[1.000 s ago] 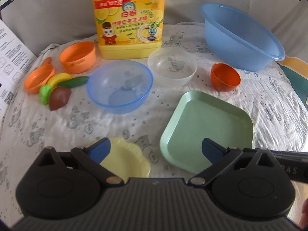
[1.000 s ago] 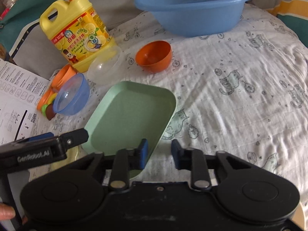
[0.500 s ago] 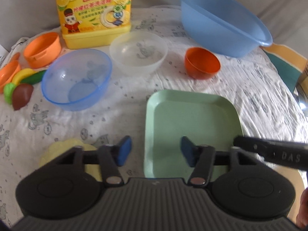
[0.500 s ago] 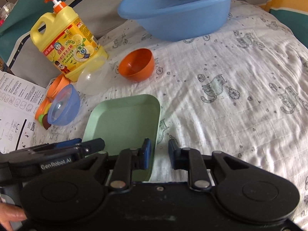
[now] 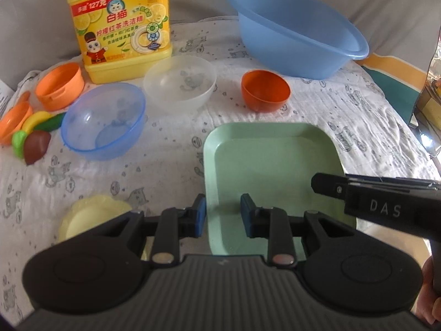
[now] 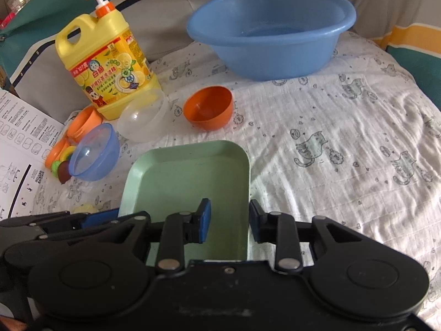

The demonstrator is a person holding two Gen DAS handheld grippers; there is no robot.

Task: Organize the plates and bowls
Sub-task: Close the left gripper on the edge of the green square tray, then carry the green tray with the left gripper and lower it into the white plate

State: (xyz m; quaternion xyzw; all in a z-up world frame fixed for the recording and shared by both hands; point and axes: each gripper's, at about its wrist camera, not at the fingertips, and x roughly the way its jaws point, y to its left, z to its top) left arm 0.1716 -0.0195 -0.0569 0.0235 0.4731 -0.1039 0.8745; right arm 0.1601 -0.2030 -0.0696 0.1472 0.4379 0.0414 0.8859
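Plate (image 5: 275,162) is lying flat on the bed at 6 o'clock. Left gripper (image 5: 223,215) and right gripper (image 6: 229,219) are straddling its side rims, not clenched yet. It looks light, stiff, slippery.

Our right gripper (image 6: 230,220) straddles the green square plate's (image 6: 187,176) right rim, fingers apart, one inside, one outside. Beyond our fingertips sits the orange bowl (image 6: 208,107), the blue basin (image 6: 271,30) farther ahead.

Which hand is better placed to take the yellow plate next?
Left. The yellow plate lies beside the left gripper; the right gripper sits across the green plate, jaws astride its far rim.
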